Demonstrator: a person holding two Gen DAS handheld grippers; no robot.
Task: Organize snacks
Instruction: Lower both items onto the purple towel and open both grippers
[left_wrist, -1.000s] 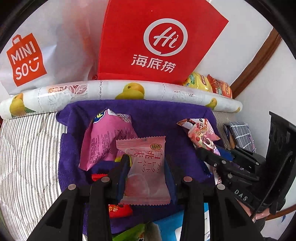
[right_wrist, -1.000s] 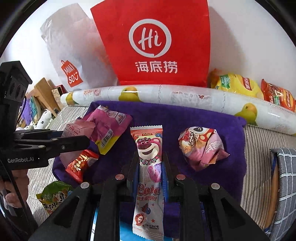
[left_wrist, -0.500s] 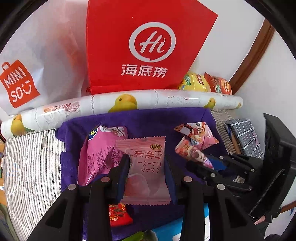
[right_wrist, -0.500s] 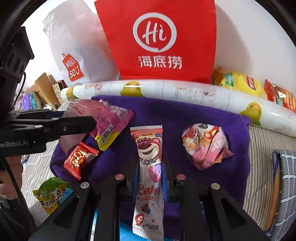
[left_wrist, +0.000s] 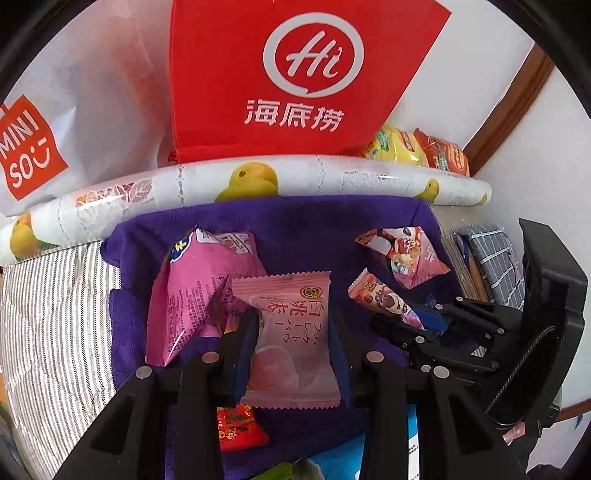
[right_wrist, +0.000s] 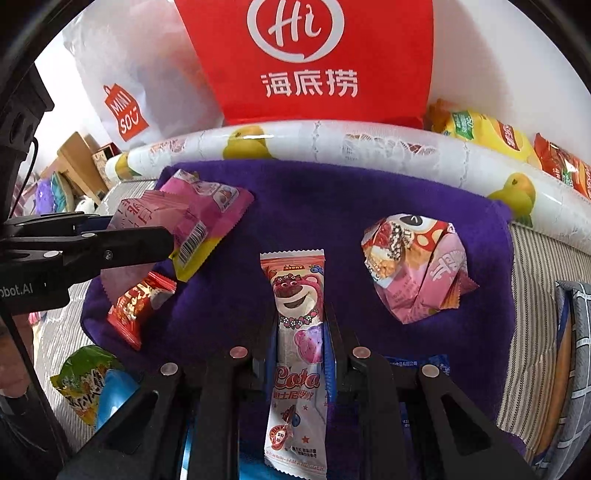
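Note:
My left gripper (left_wrist: 291, 328) is shut on a pale pink peach-candy packet (left_wrist: 291, 339) held above the purple towel (left_wrist: 314, 225). It also shows at the left of the right wrist view (right_wrist: 162, 247). My right gripper (right_wrist: 301, 321) is shut on a long Lotso bear snack packet (right_wrist: 297, 332), also over the towel; it shows at the right of the left wrist view (left_wrist: 391, 321). On the towel lie a magenta snack bag (left_wrist: 199, 288), a crumpled pink-and-red bag (right_wrist: 413, 266) and a small red packet (right_wrist: 136, 306).
A red Hi bag (left_wrist: 295, 74) and a white Miniso bag (left_wrist: 55, 122) stand at the back behind a duck-print roll (left_wrist: 258, 177). Yellow and orange snack bags (right_wrist: 487, 133) lie back right. A green packet (right_wrist: 85, 380) and blue packets lie near the towel's front edge.
Both grippers have moved forward toward the red bag with their packets still held. The bag looks larger and closer in both views.

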